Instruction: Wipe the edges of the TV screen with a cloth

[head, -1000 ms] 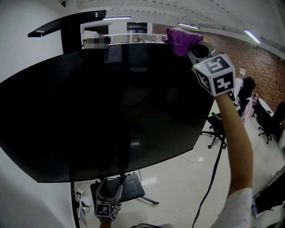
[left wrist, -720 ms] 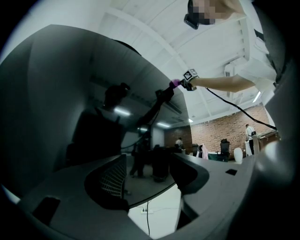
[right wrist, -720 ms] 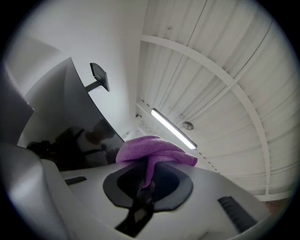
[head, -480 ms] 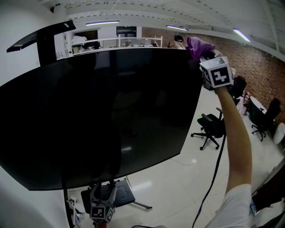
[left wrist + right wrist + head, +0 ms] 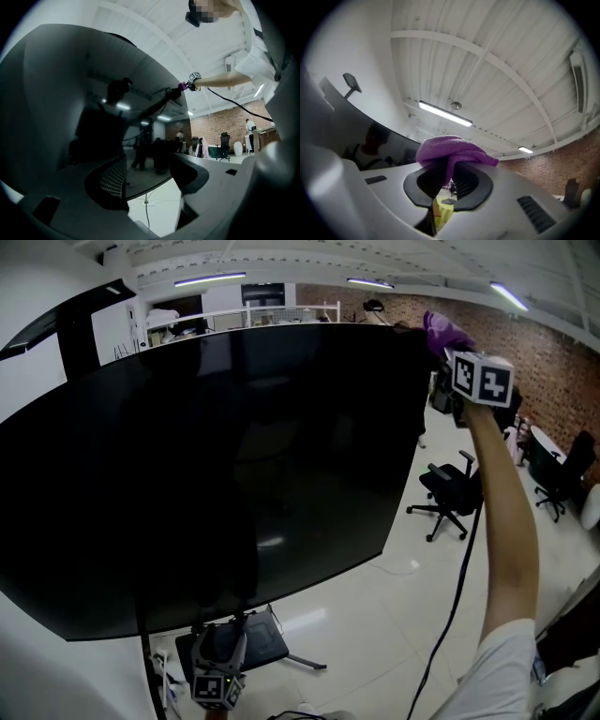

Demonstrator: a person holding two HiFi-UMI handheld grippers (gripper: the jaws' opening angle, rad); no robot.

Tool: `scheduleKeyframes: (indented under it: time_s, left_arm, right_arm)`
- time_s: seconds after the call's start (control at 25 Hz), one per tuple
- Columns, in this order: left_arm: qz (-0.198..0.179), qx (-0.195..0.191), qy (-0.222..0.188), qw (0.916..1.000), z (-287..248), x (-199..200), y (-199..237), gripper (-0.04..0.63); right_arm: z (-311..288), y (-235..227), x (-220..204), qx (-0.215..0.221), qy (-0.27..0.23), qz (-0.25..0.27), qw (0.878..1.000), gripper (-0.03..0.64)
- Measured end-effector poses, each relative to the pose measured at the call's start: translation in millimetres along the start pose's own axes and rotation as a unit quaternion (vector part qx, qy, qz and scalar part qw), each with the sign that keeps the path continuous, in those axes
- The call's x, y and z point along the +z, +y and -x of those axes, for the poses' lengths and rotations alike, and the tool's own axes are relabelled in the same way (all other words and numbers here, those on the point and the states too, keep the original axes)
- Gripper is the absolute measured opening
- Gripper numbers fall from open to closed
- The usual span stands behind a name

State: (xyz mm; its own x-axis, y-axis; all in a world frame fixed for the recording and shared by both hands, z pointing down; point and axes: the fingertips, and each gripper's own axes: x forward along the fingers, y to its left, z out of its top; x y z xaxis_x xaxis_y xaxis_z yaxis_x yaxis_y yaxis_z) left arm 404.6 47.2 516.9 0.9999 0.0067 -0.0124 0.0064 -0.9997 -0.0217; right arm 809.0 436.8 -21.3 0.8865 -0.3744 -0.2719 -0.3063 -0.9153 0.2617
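Rightward along the top edge go the right gripper and its purple cloth: a second ago they sat at the upper middle of the head view, and now they are at the screen's upper right corner.

The black TV screen fills most of the head view, from the far left to right of centre, with dim reflections on its glass. The person's bare right arm rises from the lower right of the frame to that corner. A black office chair stands on the pale floor right of the screen, and the dark stand base sits below its bottom edge.

In the right gripper view, the jaws are closed narrowly on the cloth, which bunches over their tips at centre frame.

The left gripper is at the bottom of the head view, just under the screen's lower edge. Its own view shows its jaws wide apart, with that edge and the floor showing in the gap; contact cannot be told.
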Motion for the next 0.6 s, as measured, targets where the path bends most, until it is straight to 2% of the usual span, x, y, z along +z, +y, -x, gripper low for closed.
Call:
scheduleKeyframes:
  time_s: [0.12,0.28,0.44,0.6]
  left_arm:
    - [0.004,0.001,0.008,1.0000,4.7,-4.1,1.8,0.276]
    - [0.010,-0.008,0.005,0.9999,5.0,-5.1,-0.9,0.276]
    - [0.008,-0.062,-0.001,0.9980,-10.6,-1.1,-20.6,0.276]
    - [0.007,-0.127,-0.009,0.9918,-30.0,-2.9,-61.3,0.276]
  right_arm:
    - [5.9,9.8,-24.0,0.030,-0.023,-0.069,0.997,0.051]
    - [23.6,28.4,-77.3,0.047,-0.039,-0.093,0.994,0.049]
    - [41.1,50.0,-154.0,0.050,-0.012,-0.100,0.994,0.049]
    - [58.3,71.7,-232.1,0.059,0.032,-0.122,0.990,0.049]
